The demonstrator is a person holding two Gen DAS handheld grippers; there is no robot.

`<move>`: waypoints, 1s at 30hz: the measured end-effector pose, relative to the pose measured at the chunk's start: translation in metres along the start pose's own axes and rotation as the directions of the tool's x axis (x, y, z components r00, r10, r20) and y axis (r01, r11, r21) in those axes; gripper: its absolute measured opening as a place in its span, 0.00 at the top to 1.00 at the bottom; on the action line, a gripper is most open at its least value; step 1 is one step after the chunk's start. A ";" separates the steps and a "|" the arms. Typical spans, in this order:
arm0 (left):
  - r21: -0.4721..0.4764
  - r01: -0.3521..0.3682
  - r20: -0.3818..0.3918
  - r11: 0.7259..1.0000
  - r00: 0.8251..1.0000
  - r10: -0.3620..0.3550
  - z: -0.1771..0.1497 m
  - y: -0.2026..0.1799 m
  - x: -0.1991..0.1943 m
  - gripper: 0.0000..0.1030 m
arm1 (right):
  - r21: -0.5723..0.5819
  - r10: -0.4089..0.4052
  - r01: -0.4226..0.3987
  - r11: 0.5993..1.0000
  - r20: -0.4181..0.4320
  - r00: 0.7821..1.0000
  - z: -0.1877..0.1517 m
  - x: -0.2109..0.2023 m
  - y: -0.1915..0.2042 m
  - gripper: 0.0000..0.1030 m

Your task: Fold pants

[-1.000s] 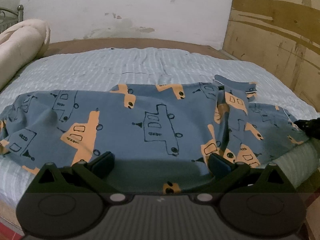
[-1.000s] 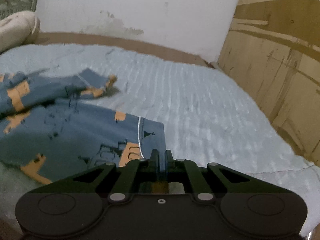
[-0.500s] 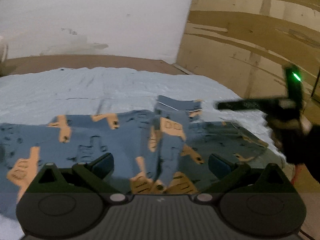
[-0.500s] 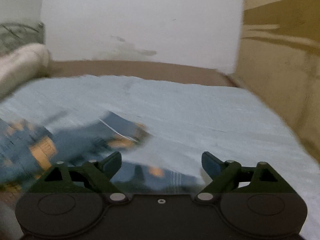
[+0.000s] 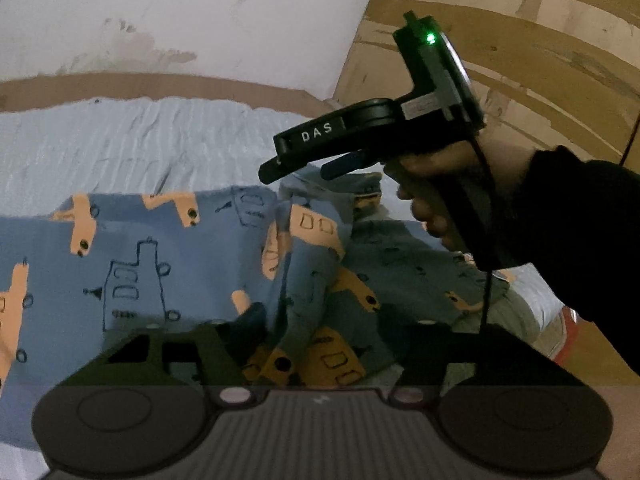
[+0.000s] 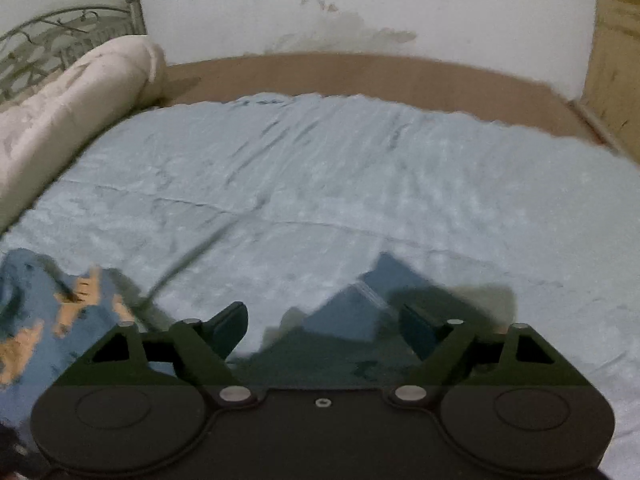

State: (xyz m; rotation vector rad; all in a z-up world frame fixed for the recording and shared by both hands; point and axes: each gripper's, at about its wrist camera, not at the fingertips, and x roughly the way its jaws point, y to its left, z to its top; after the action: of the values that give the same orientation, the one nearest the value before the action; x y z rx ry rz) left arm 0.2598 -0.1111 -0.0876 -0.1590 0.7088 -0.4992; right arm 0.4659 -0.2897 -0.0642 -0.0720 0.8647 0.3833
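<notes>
Bedsheet [image 6: 360, 184]: pants [image 5: 160, 264] lengthwise left-right; left hand-held gripper [image 5: 332, 336] closing around bunched fabric, right hand-held gripper [image 6: 320, 326] unclamped, narrowing.

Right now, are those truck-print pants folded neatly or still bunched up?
Bunched up, not neatly folded. The pants lie flat at the left, but a rumpled ridge rises mid-cloth on the blue bedspread.

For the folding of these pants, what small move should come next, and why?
Probably let the left gripper finish closing on the bunched ridge of the pants. Its fingers already sit on both sides of that raised fold near the edge. The right gripper is closing a little too, still wide, with blurred blue cloth lying between its fingers, none pinched, so the left one seems the one to act.
</notes>
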 end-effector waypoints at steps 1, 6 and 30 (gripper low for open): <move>-0.010 -0.006 -0.007 1.000 1.000 0.006 0.000 0.001 0.002 0.51 | -0.023 -0.006 0.006 1.000 -0.014 1.000 -0.001 0.001 0.006 0.19; -0.046 -0.048 -0.033 0.998 0.998 0.047 0.002 0.006 0.003 0.96 | -0.131 -0.067 0.055 0.990 -0.086 0.994 -0.013 0.010 0.021 0.58; 0.209 -0.145 -0.035 0.967 0.987 0.155 -0.020 -0.024 -0.005 1.00 | 0.450 -0.229 0.090 0.889 0.265 0.937 -0.186 -0.132 -0.035 1.00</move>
State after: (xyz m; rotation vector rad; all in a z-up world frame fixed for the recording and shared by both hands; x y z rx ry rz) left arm 0.2346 -0.1296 -0.0922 0.1016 0.7084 -0.4294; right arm 0.2662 -0.4018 -0.0890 0.3217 0.6058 0.0336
